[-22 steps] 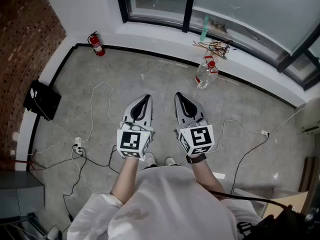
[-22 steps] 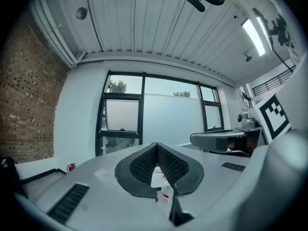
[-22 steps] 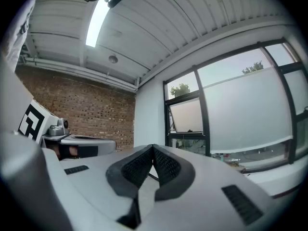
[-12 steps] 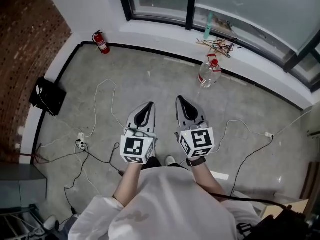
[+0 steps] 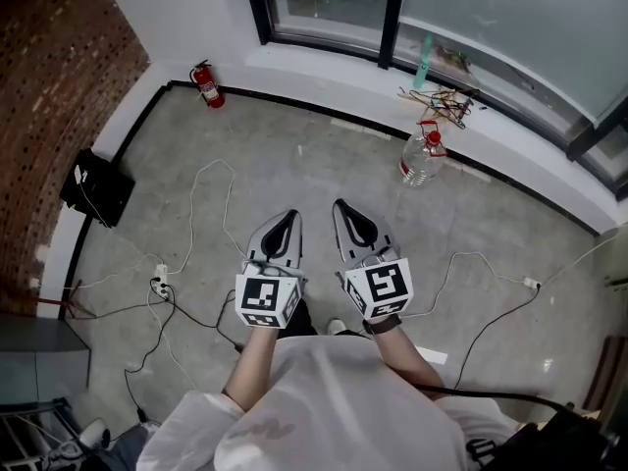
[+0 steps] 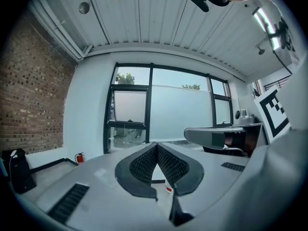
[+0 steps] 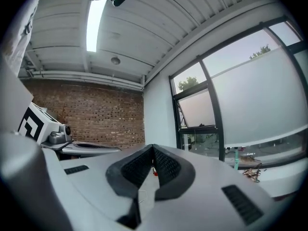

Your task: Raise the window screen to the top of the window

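Note:
The window (image 5: 324,3) runs along the far wall, and a pale frosted screen (image 5: 510,27) covers its wide panes down to near the sill. In the left gripper view the screen (image 6: 180,112) fills the middle pane. In the right gripper view the screen (image 7: 260,105) is at the right. My left gripper (image 5: 286,216) and right gripper (image 5: 345,207) are side by side over the concrete floor, well short of the window. The left gripper (image 6: 157,146) is shut on nothing, its pads meeting. So is the right gripper (image 7: 153,150).
A red fire extinguisher (image 5: 207,84) stands by the left wall corner. A clear plastic bottle (image 5: 421,157) lies below the sill, with a pile of sticks (image 5: 439,99) on the sill. A black box (image 5: 94,188) and loose cables (image 5: 186,253) cover the floor at left.
Both grippers have drawn back a little toward the body and the right one has shifted left, closer to the other. The head view has shifted slightly. Both stay shut.

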The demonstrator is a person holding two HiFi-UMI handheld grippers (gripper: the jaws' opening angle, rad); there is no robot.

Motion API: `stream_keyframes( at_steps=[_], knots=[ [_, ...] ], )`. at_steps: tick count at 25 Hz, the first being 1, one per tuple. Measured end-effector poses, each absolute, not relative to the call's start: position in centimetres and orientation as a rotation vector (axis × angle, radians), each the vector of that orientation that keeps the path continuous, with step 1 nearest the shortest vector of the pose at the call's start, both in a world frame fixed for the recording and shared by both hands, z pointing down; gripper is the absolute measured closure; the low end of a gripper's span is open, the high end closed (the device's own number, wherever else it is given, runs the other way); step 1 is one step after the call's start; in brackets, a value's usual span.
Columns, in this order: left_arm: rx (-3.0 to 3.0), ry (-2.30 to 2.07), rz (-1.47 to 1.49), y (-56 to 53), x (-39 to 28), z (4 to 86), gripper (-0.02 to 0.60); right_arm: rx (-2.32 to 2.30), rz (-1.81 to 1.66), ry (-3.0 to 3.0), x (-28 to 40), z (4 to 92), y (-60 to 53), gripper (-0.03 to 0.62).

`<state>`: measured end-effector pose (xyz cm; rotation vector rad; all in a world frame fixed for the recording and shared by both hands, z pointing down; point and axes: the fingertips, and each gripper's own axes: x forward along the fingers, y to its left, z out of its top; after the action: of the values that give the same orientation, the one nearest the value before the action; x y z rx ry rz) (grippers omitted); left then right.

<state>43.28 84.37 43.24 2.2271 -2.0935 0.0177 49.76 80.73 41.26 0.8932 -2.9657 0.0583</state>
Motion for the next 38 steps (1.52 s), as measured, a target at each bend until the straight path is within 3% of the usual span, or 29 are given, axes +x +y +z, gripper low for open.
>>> stream_keyframes(
  at_steps=[10,18,30,38],
  knots=[
    [2.241,-2.1,-0.054,76.5,29.5,43.3,0.58,0.785,-0.018,-2.967,33.4,41.2,73.1,0.592],
    [2.131,-2.227,-0.047,72.4,12.4,42.8,0.58,0.633,-0.061,-2.981,17.1,40.9,69.1,0.592],
    [2.031,-2.218,-0.072,62.0,2.9,46.3,0.58,0.604,0.01,-2.943,7.9,44.3,57.3,0.592],
    [2.053,-2.224,-0.043,47.2,-2.5,45.6,0.58,0.613,0.028,-2.976,2.6,43.4,42.4,0.592]
  ],
)
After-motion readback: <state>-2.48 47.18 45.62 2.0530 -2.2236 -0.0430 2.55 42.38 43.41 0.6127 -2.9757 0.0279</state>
